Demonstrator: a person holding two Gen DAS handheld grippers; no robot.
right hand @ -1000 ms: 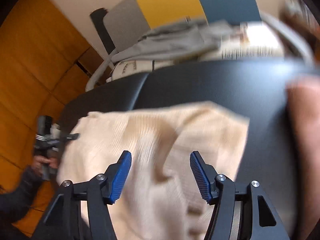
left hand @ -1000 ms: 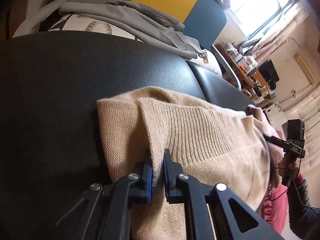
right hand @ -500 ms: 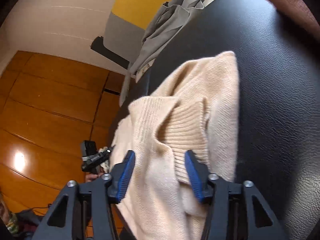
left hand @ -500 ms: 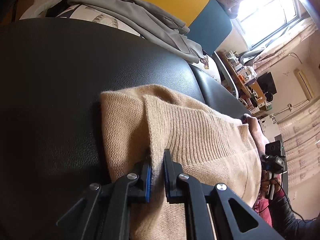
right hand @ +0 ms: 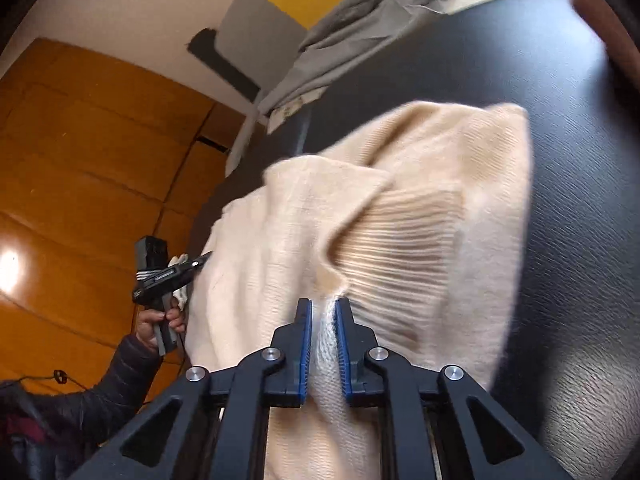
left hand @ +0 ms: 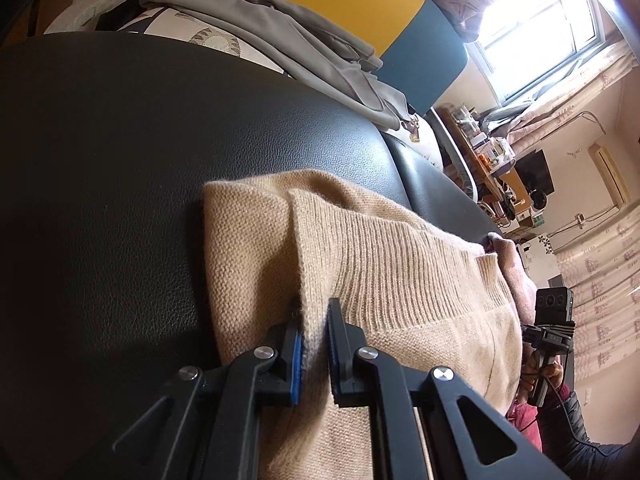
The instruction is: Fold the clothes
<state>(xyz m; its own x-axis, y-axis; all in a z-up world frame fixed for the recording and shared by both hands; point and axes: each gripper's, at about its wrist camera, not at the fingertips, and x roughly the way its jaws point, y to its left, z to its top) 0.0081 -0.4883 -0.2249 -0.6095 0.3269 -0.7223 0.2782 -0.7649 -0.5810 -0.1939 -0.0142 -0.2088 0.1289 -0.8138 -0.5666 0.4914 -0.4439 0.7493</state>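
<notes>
No text, label, brand, number or sign can be read in either view. The small print on the tool (right hand: 172, 278) held beside the sweater (right hand: 400, 220) in the right wrist view is too blurred to make out, and the clutter on the far shelf (left hand: 492, 156) in the left wrist view is too small to tell any lettering.

From my feed there's a black leather couch (left hand: 120, 160) ahead of the fingers, a bright sunlit window (left hand: 532, 28) up right, and orange wood paneling (right hand: 80, 160) off left.
</notes>
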